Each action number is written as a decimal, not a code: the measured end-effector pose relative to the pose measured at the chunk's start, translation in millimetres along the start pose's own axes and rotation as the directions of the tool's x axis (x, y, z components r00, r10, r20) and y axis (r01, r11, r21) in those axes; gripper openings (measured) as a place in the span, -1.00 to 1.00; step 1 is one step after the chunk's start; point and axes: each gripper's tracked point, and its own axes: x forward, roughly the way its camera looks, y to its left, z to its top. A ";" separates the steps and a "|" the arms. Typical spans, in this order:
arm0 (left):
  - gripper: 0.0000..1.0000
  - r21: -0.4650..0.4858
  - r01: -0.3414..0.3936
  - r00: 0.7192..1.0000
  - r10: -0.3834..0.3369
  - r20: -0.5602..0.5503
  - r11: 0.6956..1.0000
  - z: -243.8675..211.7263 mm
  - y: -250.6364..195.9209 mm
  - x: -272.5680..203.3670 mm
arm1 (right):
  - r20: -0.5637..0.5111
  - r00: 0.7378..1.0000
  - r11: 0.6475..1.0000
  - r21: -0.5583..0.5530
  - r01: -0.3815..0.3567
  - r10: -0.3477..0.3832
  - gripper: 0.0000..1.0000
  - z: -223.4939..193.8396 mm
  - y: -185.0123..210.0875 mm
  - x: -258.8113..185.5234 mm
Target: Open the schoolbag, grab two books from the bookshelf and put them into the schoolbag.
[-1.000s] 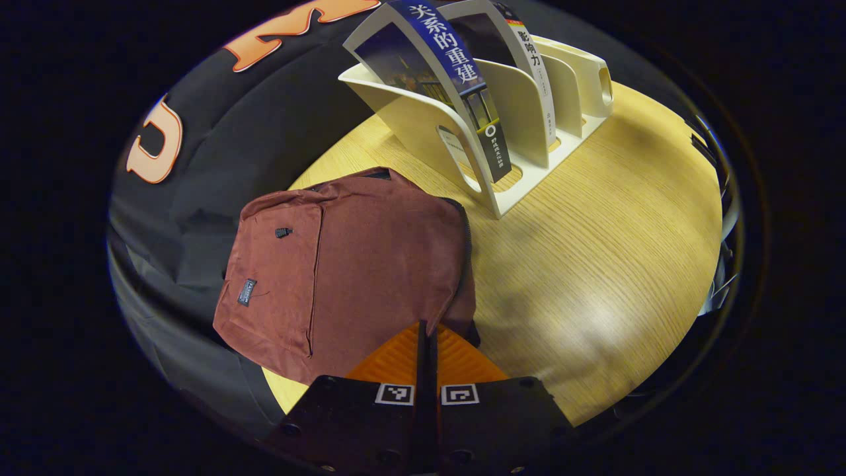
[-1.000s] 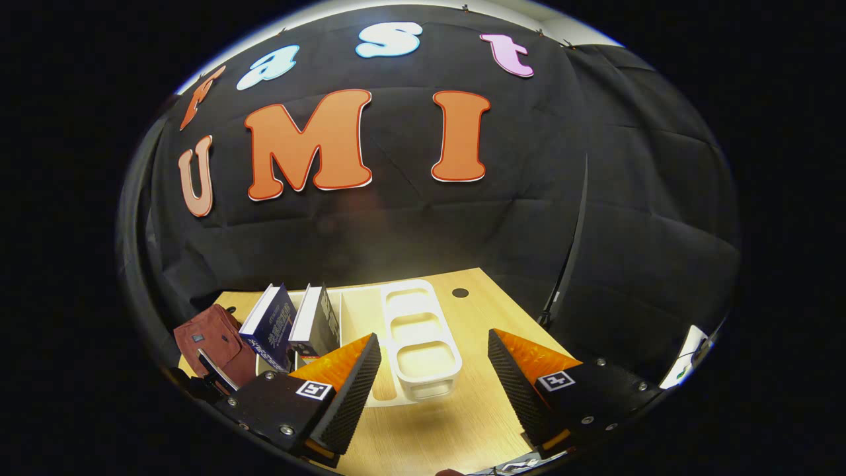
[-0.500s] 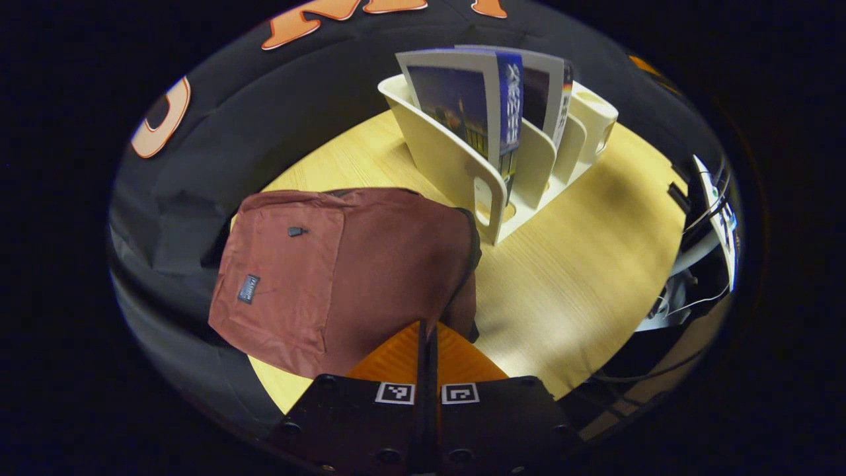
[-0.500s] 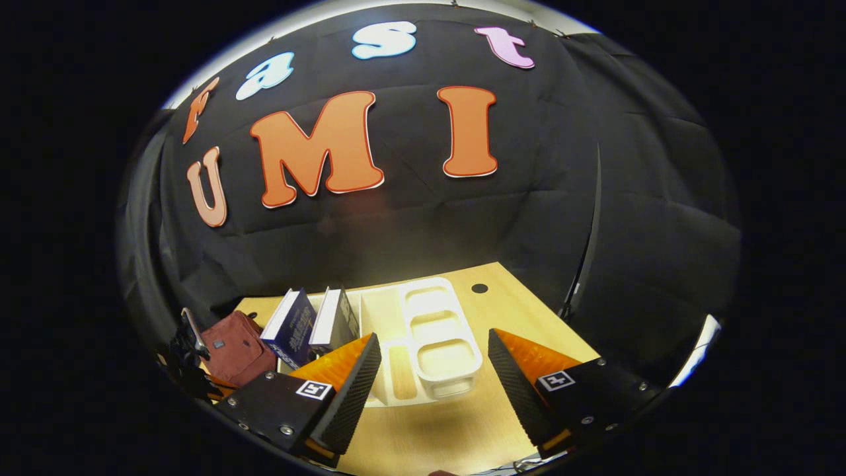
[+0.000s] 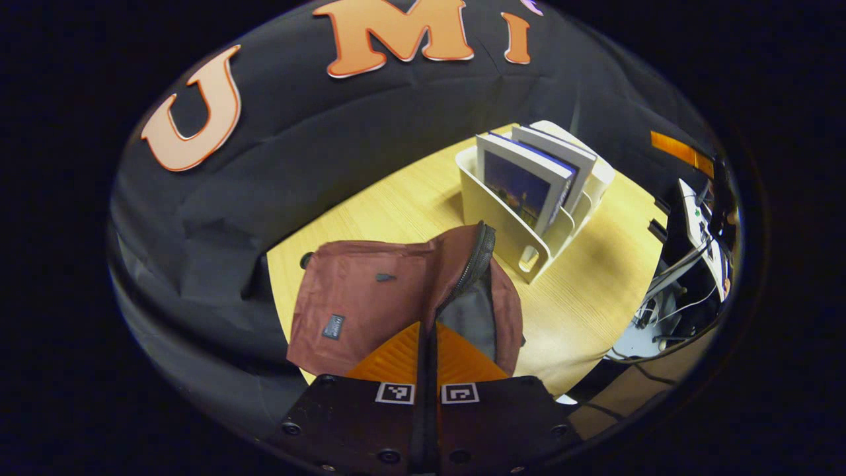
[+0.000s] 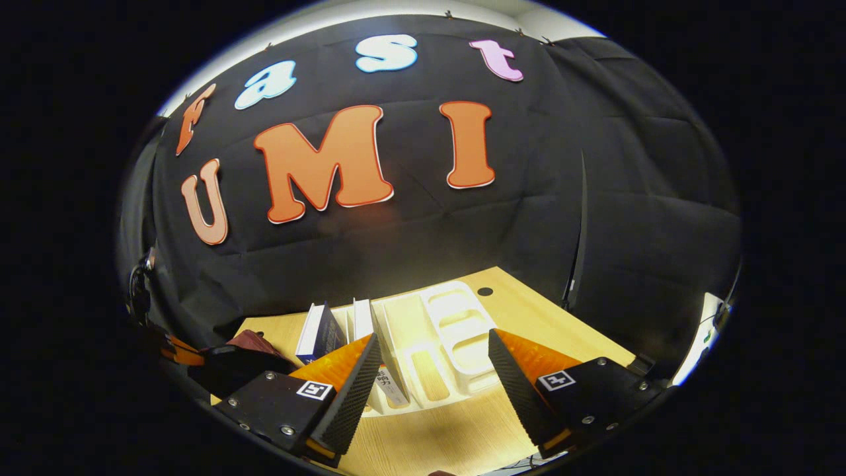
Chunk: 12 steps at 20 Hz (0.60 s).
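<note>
left claw pinched on bag flap; right claw wide, books ahead-left, upright.

Black screwed mounts, square markers

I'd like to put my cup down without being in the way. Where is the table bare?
Bare wood lies on the table in front of the bookshelf, toward the near edge, and behind the schoolbag up to the black cloth. It is crowded where the schoolbag's raised flap nearly meets the bookshelf holding two books.
</note>
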 end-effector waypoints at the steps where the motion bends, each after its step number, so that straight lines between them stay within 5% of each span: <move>1: -0.99 -0.008 -0.012 1.000 0.012 0.024 1.000 6.1 10.4 -4.9 | 0.011 1.000 1.000 -0.011 -0.006 0.006 0.94 3.8 10.2 -2.1; 8: -0.99 -0.064 0.021 0.996 -0.015 0.084 0.998 14.8 34.0 -11.1 | 0.041 0.995 0.991 -0.101 -0.090 0.094 0.93 39.6 73.5 0.1; 12: -0.99 -0.078 0.046 0.996 -0.039 0.084 0.996 10.1 32.1 -10.0 | -0.054 0.979 0.975 -0.096 -0.200 0.196 0.93 57.0 123.4 17.6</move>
